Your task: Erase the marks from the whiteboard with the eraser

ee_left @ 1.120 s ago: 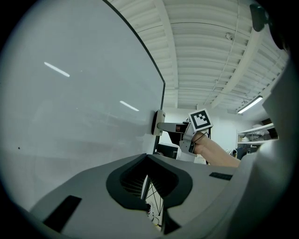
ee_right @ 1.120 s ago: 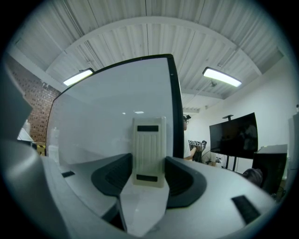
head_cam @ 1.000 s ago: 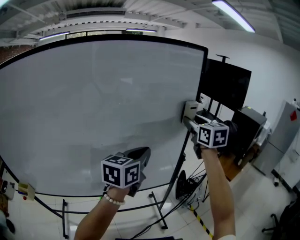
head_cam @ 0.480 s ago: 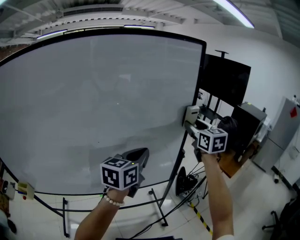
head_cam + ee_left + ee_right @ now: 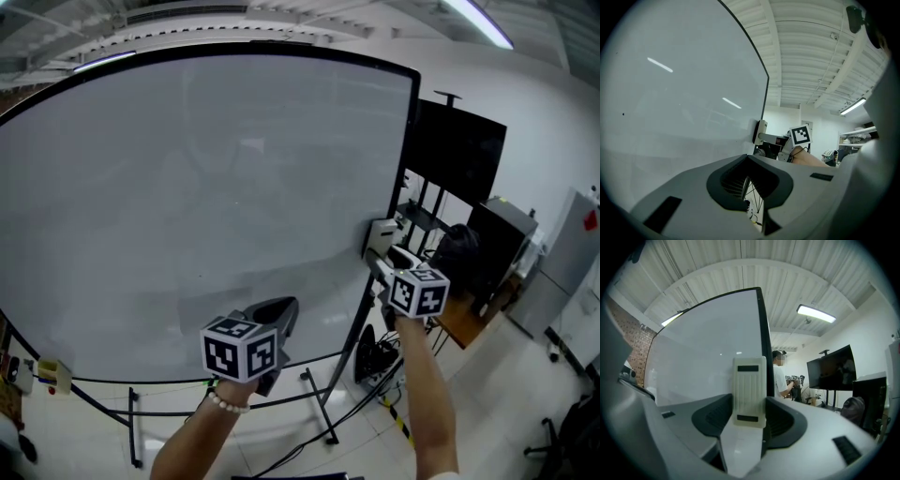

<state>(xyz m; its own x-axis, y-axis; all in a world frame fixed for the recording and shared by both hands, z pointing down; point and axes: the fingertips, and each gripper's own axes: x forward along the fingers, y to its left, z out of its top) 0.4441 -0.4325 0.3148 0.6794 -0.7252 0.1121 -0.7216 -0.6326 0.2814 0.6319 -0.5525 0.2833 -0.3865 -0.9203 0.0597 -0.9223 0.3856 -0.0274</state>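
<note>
White board (image 5: 187, 187), big & wide w/ a thin black rim, fills most of the head view. It stands on dark legs (image 5: 323, 412) on a pale floor.

Eraser (image 5: 378, 231) is at the board's R edge, about halfway up, right by the black rim. It is a cream block w/ ribs & two small dark slots. In the left gripper view the eraser (image 5: 761, 132) looks flat against the board (image 5: 670, 93), long side going up & down along the rim. Can't tell for sure if it presses on the board or just sits close.

R claw (image 5: 389, 258) is pinching the eraser. In the right gripper view the eraser (image 5: 749, 391) stands straight up between the two sides of the R claw (image 5: 750, 404), one on each long edge. Its top end pokes out past the tips. Behind it are the board (image 5: 703, 357) & rim.

L claw (image 5: 281, 309) is low down in front of the board, near the bottom, well apart from the eraser. In the left gripper view the L claw (image 5: 748, 161) has its tips pressed together w/ nothing in it.

One tiny dark dot (image 5: 623, 114) shows on the board, far L in the left gripper view.

Off to the R of the board is a black screen (image 5: 459, 155) on a stand. The right gripper view also shows a person in a white top (image 5: 780, 376) far back. A bead band (image 5: 225, 401) is on the L wrist.
</note>
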